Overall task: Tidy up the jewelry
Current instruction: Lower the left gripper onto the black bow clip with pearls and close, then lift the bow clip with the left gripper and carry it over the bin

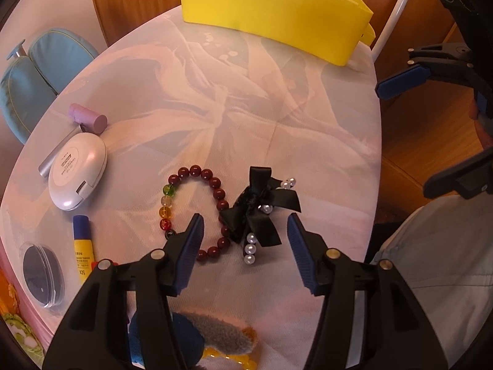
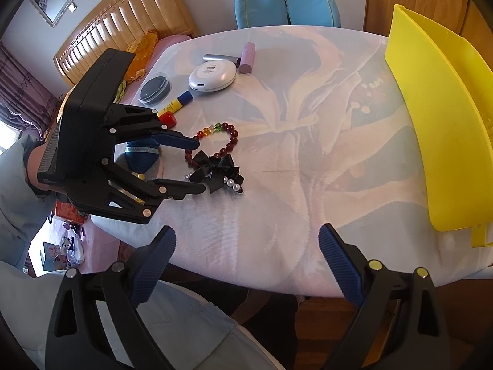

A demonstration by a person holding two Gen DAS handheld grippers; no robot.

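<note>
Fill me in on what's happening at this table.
A person with a gripper in each hand is sorting jewelry on a cloth-covered table. The left gripper stands open just above a black bow hair clip with pearls, which lies against a red bead bracelet; nothing is gripped. The right gripper hangs open and empty over the near table edge. A yellow container waits at the far side, and cosmetics lie off to one side.

One bead bracelet (image 1: 197, 209), one bow clip (image 1: 262, 212), one yellow box (image 1: 271, 12), two hand-held grippers.
</note>
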